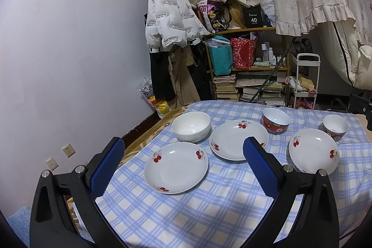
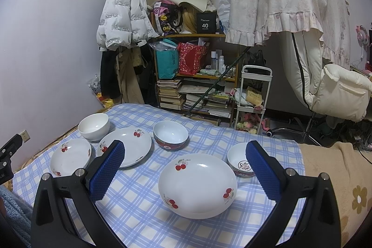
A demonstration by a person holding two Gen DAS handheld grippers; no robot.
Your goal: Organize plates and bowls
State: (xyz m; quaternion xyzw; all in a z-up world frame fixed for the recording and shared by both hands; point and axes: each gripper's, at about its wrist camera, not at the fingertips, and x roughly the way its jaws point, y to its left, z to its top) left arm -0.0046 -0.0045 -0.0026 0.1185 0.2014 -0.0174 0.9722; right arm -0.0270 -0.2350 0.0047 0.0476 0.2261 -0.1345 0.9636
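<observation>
On the checked desk (image 2: 144, 220), three plates and three bowls lie unstacked; both claws, left (image 1: 183, 164) and right (image 2: 184, 164), gape empty. Right's likely first grab: near plate (image 2: 197, 185), 12 o'clock.

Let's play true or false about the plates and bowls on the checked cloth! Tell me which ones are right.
1. There are three cherry plates on the checked cloth. True.
2. The plain white bowl is stacked on a plate. False: it stands on the cloth by itself.
3. Both the left gripper and the right gripper are open and hold nothing. True.
4. All the bowls are plain white. False: two bowls, the big one and the small one, are red-patterned outside.
5. The plates are already in one pile. False: they lie apart.
</observation>
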